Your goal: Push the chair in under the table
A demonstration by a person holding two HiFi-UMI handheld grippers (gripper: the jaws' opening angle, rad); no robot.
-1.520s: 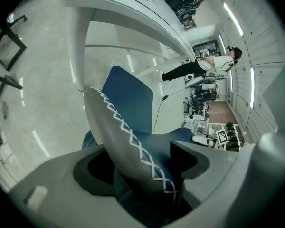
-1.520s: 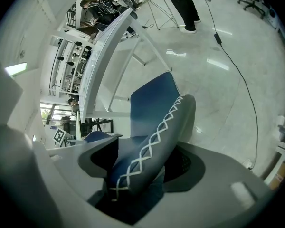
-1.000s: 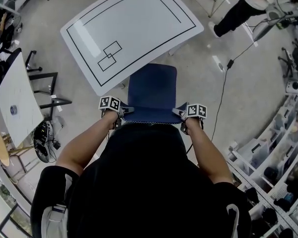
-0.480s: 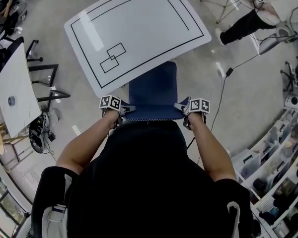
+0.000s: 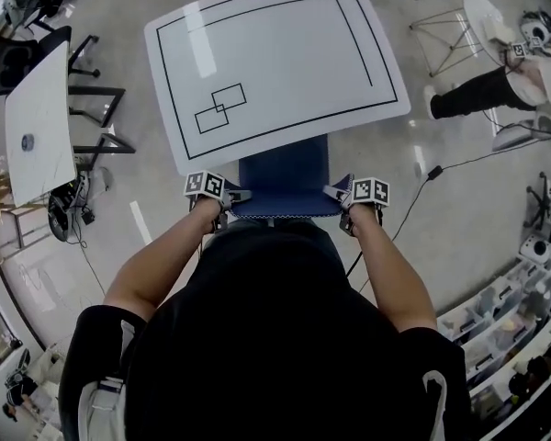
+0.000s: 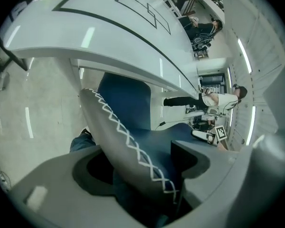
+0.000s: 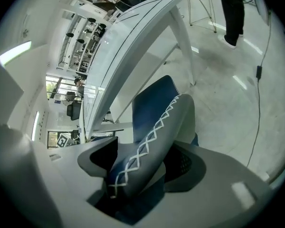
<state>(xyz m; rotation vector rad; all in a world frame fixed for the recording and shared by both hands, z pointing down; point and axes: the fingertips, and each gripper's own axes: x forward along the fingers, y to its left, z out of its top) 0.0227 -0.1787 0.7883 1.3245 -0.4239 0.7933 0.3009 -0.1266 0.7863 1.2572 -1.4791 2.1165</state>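
Note:
A blue chair (image 5: pixel 283 177) with a white-stitched backrest stands partly under the white table (image 5: pixel 275 62), which bears black outlined rectangles. The seat's far part is hidden beneath the tabletop. My left gripper (image 5: pixel 222 200) is shut on the backrest's left end, and the right gripper (image 5: pixel 340 198) is shut on its right end. In the left gripper view the stitched backrest edge (image 6: pixel 128 141) runs between the jaws, with the table edge (image 6: pixel 133 65) above. The right gripper view has the same backrest (image 7: pixel 147 146) clamped, the table (image 7: pixel 133 56) ahead.
A second white table (image 5: pixel 37 127) and a black chair (image 5: pixel 18 58) stand at the left. A person's legs (image 5: pixel 477 95) and a cable (image 5: pixel 432 168) on the floor are at the right. Shelving with bins (image 5: pixel 514 320) lines the lower right.
The chair has slid forward under the table; more of the seat is now hidden by the tabletop. Both grippers kept their hold on the backrest and moved with it.

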